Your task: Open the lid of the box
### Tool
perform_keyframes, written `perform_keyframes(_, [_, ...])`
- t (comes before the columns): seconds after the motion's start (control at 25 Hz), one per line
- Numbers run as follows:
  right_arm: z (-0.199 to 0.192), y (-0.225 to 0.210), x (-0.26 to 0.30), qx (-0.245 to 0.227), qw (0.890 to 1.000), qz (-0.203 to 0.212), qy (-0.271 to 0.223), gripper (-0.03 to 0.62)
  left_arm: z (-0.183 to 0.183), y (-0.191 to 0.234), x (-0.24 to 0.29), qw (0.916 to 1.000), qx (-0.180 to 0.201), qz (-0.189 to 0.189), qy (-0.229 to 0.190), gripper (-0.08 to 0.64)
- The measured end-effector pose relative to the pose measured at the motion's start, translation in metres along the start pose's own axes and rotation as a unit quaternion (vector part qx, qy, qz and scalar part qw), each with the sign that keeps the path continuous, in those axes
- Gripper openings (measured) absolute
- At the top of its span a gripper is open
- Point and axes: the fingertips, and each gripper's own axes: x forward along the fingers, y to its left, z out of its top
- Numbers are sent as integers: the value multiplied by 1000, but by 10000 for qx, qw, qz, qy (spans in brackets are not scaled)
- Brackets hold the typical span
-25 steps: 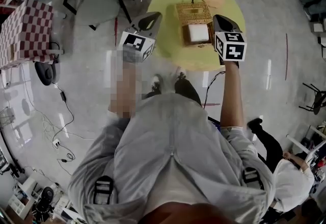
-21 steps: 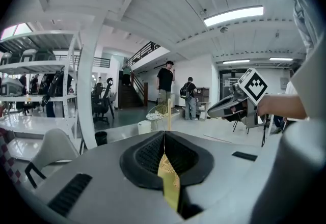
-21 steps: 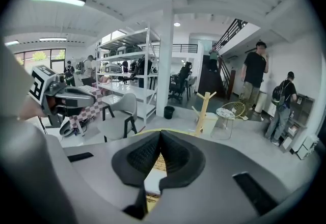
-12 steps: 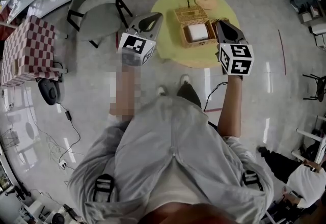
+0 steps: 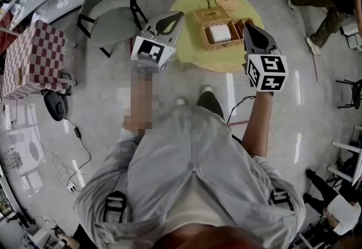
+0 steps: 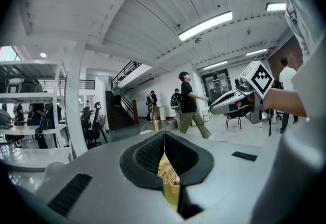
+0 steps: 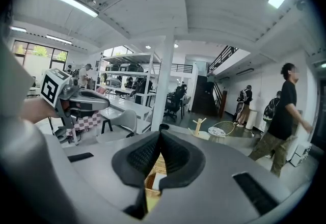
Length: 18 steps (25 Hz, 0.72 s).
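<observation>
Now: box [image 5: 217, 44] on far yellow table [image 5: 226, 62], lid [image 5: 210, 14] seemingly tipped back (white contents [image 5: 220, 33] showing). Left gripper [image 5: 176, 16] and right gripper [image 5: 249, 29] flank it, jaws pressed together, empty. Withdraw without clipping lid.

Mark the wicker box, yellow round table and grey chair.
woven wicker box [image 5: 217, 45], head view, near wall
yellow round table [image 5: 218, 62], head view, bare top
grey chair [image 5: 110, 11], head view, seat
</observation>
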Motion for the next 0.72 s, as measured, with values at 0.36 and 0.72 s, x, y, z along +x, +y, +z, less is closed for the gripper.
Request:
perform_keyframes(0.36, [6, 15, -18, -165, 9998, 26, -71, 23, 14, -16, -15, 9998, 120, -62, -120, 29])
perform_keyframes(0.72, [-2, 26, -16, -155, 9999, 65, 22, 23, 4, -16, -17, 9998, 41, -147, -104, 29])
